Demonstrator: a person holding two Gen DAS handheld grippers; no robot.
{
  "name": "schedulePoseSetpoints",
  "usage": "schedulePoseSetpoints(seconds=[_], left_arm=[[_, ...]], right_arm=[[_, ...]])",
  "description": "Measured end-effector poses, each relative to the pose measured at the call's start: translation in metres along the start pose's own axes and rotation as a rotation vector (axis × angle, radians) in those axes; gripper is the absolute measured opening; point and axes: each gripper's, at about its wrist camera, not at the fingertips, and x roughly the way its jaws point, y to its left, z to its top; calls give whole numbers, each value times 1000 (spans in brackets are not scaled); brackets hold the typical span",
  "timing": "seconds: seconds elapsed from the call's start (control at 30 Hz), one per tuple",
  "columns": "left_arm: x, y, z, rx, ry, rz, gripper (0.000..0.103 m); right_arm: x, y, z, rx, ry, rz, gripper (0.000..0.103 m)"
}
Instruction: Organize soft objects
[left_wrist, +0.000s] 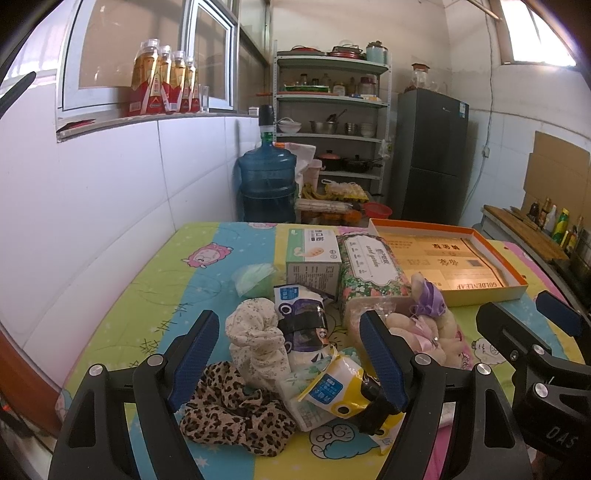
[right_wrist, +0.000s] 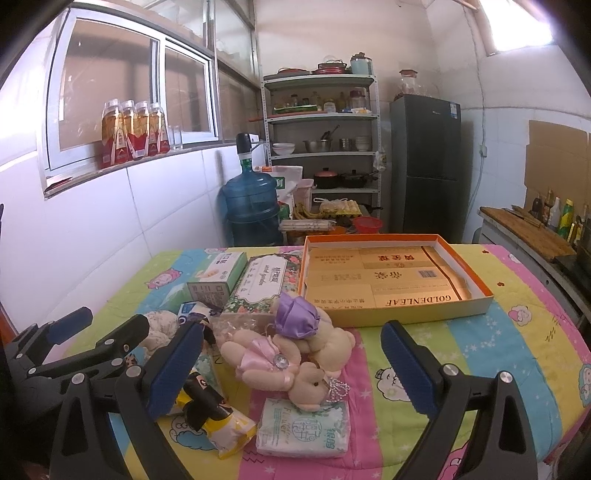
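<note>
Both grippers hover over the pile with their fingers spread wide and nothing between them: the left gripper (left_wrist: 288, 354) above the cloth and packets, the right gripper (right_wrist: 291, 365) above the plush bears (right_wrist: 295, 354). The soft things lie heaped at the near middle of the table (right_wrist: 517, 354), and the shallow orange tray (right_wrist: 476, 291) sits behind them, holding nothing loose.

The main risk, as I judge it, is grabbing 2 things at once. The leopard cloth (left_wrist: 232, 410), the cream floral cloth (left_wrist: 255, 339) and the yellow tissue packet (left_wrist: 343, 387) overlap, so a closing pinch could drag a neighbour along or tip it off the near edge. The bears look joined together and carry a purple satin piece (right_wrist: 297, 317), which could snag or slip from a shallow grip. The 2 grippers are close side by side and could bump.

A tissue pack (right_wrist: 304, 428) touches the bears in front. The white box (right_wrist: 218, 277) and the floral tissue box (right_wrist: 258, 288) stand just behind the pile, left of the tray, so they narrow the path.
</note>
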Motion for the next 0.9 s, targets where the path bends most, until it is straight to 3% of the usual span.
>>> schedulePoseSetpoints(seconds=[0.9], left_arm=[[9, 1, -7, -4, 17, 0, 80]], right_arm=[[4, -6, -1, 13, 12, 2, 98]])
